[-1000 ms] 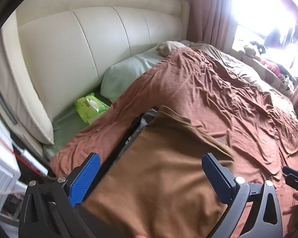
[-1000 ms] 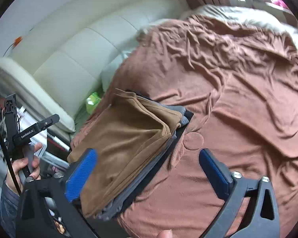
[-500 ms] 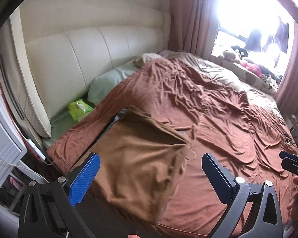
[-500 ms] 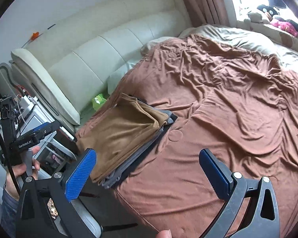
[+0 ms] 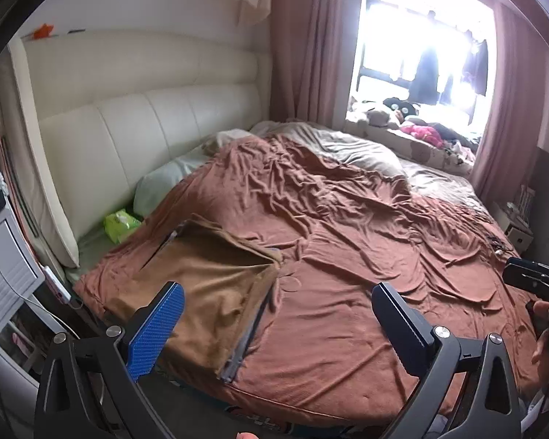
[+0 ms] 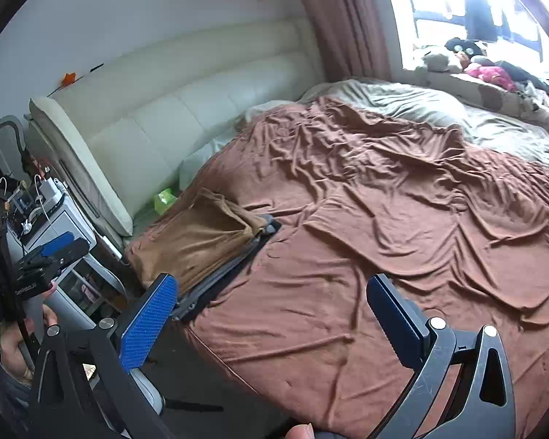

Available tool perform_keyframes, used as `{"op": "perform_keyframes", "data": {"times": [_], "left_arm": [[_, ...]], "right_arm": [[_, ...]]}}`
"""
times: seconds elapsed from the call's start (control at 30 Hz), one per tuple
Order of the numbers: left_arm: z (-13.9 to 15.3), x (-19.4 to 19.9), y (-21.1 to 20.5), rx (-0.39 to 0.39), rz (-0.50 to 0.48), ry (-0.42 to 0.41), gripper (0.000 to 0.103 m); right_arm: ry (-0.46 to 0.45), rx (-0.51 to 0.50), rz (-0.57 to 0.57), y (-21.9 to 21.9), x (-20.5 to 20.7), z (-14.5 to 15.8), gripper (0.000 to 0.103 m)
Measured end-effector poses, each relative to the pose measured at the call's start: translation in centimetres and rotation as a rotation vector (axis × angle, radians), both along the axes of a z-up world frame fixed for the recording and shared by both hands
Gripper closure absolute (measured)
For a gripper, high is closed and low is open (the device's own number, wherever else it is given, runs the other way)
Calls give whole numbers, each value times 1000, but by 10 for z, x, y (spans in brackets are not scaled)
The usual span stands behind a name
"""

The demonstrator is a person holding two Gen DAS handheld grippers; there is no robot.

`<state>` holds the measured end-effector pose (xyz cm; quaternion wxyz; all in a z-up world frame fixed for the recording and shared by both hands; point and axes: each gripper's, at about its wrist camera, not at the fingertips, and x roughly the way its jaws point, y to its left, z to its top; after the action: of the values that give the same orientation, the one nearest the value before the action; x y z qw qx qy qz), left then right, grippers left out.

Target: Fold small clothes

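Left wrist view: left gripper wide open, empty, above the bed edge. Right gripper also wide open, empty. Folded clothes, brown piece on top, stacked at the bed's corner near the headboard, beside a green pack.

A folded brown garment lies flat on top of a stack of folded grey clothes, at the corner of the bed near the headboard.
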<state>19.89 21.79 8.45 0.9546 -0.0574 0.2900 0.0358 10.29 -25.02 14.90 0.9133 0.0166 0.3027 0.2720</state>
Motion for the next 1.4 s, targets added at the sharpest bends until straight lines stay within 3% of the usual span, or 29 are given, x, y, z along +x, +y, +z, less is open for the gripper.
{"op": "perform_keyframes", "data": {"times": [0.87,1.17,1.4], "left_arm": [[6,-128,-135,65,-100,-146,0],[-3,-165,-183,44,-150,-211,0],[-23,-184,-207,37,-174,-227,0]], "right_arm": [[-157,-25,-153,-102,-139,-12,0],[-213,-34,-222,-146,-193,-28,0],[-240,-76,-272,-154,-214,-43,0]]}}
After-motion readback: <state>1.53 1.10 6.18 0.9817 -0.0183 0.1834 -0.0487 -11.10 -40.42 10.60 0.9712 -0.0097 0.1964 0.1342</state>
